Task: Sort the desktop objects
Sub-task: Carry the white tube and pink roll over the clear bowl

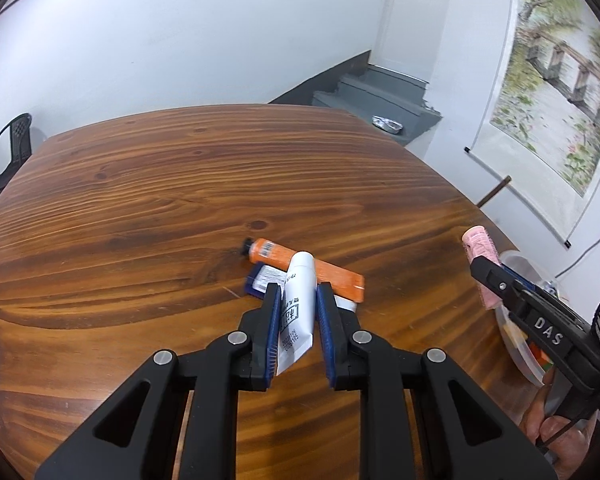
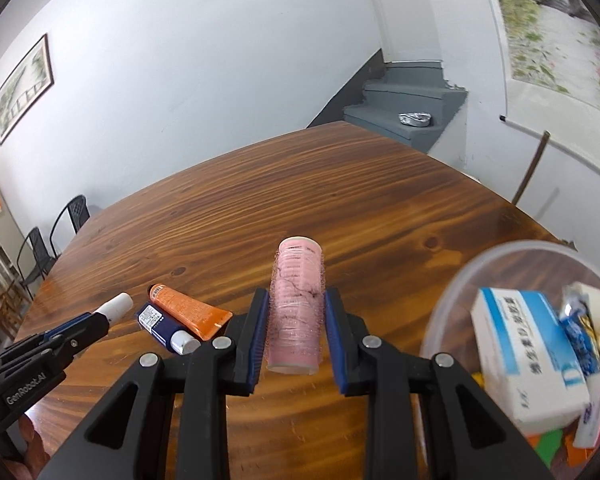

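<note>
The wooden counter (image 2: 340, 208) is carrying a clear plastic tub (image 2: 452, 292) at its right edge, holding white-and-blue boxes (image 2: 520, 352) with unreadable print. The right claw (image 2: 296, 320), marked "DAS", is gripping a pink hair roller (image 2: 298, 304) above the counter near the tub. The left claw (image 1: 298, 312), marked "GenRobot.AI", is clamping a white tube (image 1: 298, 300) just above an orange tube (image 1: 324, 270) and a dark blue tube (image 1: 262, 278) lying together.
</note>
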### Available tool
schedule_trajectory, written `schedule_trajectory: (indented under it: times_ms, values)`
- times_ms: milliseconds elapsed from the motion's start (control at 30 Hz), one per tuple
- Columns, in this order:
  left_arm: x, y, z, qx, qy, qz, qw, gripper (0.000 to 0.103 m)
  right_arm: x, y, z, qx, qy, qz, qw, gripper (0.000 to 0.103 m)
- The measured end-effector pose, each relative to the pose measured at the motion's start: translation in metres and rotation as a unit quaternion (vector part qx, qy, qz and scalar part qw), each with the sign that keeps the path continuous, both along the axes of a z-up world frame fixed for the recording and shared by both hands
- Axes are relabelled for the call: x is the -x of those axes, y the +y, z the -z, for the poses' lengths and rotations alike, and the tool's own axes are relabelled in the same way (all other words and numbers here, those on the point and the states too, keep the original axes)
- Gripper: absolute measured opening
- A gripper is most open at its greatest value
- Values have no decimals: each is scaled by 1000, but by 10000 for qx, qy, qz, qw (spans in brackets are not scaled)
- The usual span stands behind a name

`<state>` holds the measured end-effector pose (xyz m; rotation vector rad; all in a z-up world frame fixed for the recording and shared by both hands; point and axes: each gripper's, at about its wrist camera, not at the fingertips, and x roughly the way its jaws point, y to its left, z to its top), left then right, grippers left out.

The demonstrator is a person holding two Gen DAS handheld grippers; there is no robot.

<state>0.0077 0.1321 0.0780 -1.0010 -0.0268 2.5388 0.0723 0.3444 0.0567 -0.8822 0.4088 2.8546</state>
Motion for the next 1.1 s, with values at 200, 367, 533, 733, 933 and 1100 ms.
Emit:
schedule_trajectory:
  times_ms: [200,367,533,733,933,1100]
  values:
    - [-9,15,0,33,-14,225,9997,20,-35,29,-10,33,162,349,9993,31]
    - [-17,27,-4,9,-1,358,9994,20,-60,65,-15,-35,176,798,9966,31]
    - [-24,44,-5,24,-25,515,9987,20,-77,99,-16,-44,113,1188,9928,31]
    - [-32,67,-12,69,10,709,9975,20,-90,133,-12,90,16,1453,9893,32]
    - [-42,98,-20,120,61,942,9955,20,-96,152,-4,272,-54,1488,9885,32]
    - [-50,124,-23,158,39,1168,9930,20,-105,162,-3,474,38,1448,9883,64]
